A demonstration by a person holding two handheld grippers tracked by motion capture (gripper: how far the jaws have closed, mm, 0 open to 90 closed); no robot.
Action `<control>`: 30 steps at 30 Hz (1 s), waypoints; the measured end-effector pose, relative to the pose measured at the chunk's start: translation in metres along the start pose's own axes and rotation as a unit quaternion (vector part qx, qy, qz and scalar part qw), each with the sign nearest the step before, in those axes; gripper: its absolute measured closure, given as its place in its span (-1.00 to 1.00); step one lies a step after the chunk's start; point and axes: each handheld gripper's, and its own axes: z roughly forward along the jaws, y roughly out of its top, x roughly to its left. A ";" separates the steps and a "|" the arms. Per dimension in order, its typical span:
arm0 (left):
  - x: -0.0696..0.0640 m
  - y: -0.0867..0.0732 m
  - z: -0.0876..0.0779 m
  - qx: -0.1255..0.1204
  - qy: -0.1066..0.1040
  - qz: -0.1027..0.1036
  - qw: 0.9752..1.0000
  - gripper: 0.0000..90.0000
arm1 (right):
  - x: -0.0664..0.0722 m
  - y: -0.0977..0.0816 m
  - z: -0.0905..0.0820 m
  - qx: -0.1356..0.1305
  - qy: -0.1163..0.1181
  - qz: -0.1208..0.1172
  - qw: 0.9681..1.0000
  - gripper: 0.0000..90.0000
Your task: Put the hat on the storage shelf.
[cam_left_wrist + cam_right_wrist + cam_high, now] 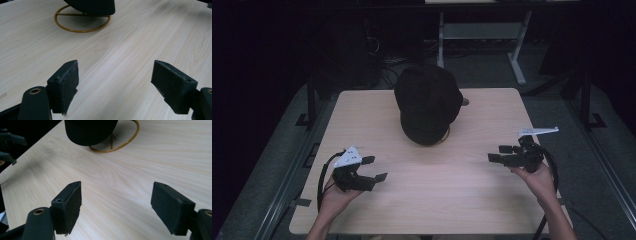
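Here both sets of jaws stand spread wide with nothing between them, only bare wood showing past the black pads (65,86) in each gripper view. The left gripper (373,169) hovers near the table's (422,195) front left corner, well apart from the cap (428,104); the right gripper (498,153) hangs off to the cap's right, also well apart, and both point inward toward it. The person's hands (539,181) grip them from below.

The cap is black and sits on a stand (82,23) of thin gold wire, whose ring base rests flat on the wood toward the far middle of the table. Its brim side faces the person.

As a judgement, the cap is light, soft cloth that will crumple and sag under a pinch, while the stand is light enough to tip or slide if the cap drags on it. The brim looks the stiffest part, so a pinch there, lifting straight up, seems the safest hold.
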 end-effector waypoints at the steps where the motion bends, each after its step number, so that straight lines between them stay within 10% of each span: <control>1: 0.000 0.000 0.000 0.000 0.001 0.000 1.000 -0.53 | 0.000 -0.002 0.000 0.002 0.000 0.001 1.000 -0.46; 30: 0.000 -0.003 0.001 0.005 0.002 -0.001 1.000 -0.53 | 0.017 -0.062 -0.009 0.003 -0.004 0.005 1.000 -0.48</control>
